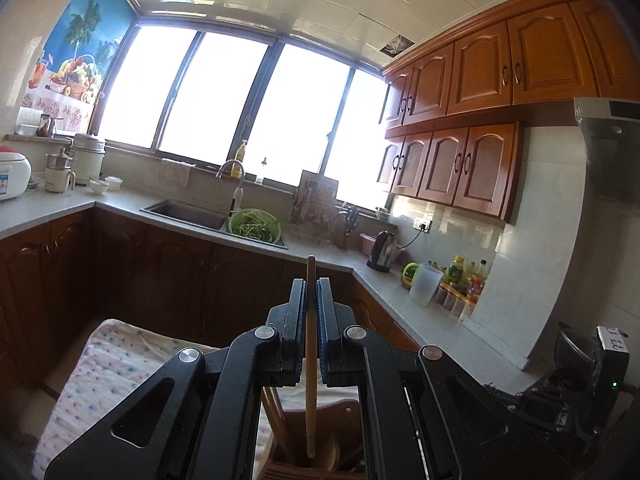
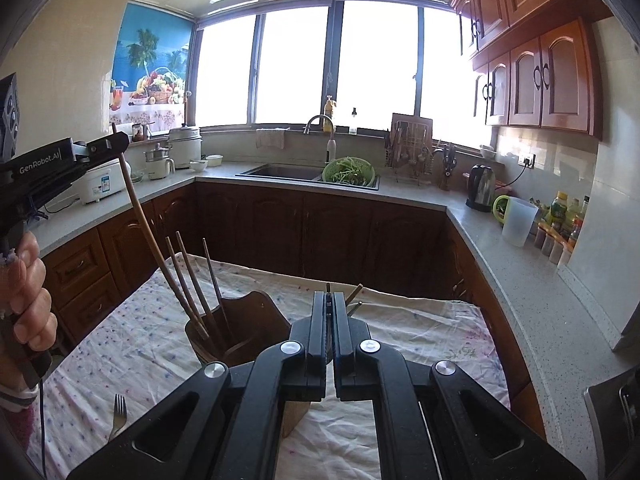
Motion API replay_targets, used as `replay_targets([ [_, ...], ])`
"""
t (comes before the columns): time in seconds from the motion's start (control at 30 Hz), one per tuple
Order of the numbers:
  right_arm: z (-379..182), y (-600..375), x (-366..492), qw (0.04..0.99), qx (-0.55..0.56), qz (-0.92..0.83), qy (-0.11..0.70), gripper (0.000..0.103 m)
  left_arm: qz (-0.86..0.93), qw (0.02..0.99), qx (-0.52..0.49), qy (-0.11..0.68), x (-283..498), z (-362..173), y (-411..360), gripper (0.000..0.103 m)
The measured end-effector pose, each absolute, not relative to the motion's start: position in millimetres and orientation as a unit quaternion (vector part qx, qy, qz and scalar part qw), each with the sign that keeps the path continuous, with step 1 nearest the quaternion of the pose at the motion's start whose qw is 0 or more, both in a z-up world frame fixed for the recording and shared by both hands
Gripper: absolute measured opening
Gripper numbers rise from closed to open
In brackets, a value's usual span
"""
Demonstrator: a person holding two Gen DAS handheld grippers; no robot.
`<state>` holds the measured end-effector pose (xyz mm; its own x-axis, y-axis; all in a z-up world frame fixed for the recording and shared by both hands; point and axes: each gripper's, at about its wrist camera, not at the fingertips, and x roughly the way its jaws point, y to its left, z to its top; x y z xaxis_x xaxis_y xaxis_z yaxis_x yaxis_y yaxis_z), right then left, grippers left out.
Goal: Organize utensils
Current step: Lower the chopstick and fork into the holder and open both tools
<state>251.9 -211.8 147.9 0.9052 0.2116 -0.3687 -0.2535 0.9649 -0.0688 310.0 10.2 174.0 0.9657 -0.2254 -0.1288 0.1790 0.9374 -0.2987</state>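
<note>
My left gripper is shut on a long wooden chopstick. The stick stands upright between the pads, and its lower end sits in the wooden utensil holder. In the right wrist view the same left gripper is at the far left in a person's hand. There its chopstick slants down into the holder, beside several other chopsticks. My right gripper is shut on a thin utensil, whose dark end pokes up between the fingertips. What kind of utensil it is I cannot tell. A fork lies on the cloth at the lower left.
The holder stands on a table under a floral cloth. Two chopstick ends show just right of my right fingers. Behind runs an L-shaped counter with a sink, a green colander, a kettle and bottles.
</note>
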Motion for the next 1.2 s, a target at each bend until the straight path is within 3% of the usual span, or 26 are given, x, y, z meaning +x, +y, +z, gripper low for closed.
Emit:
replay_targets([
  [0.63, 85.3, -189.1, 296.1, 0.954, -0.052, 0.149, 0.255, 0.002, -0.091, 0.972, -0.134, 0.169, 338.3, 79.5, -6.3, 0.005],
  [1.2, 81.9, -193.2, 299.6, 0.95, -0.005, 0.174, 0.26, 0.008, -0.103, 0.968, -0.129, 0.19, 342.4, 85.5, -5.1, 0.007],
])
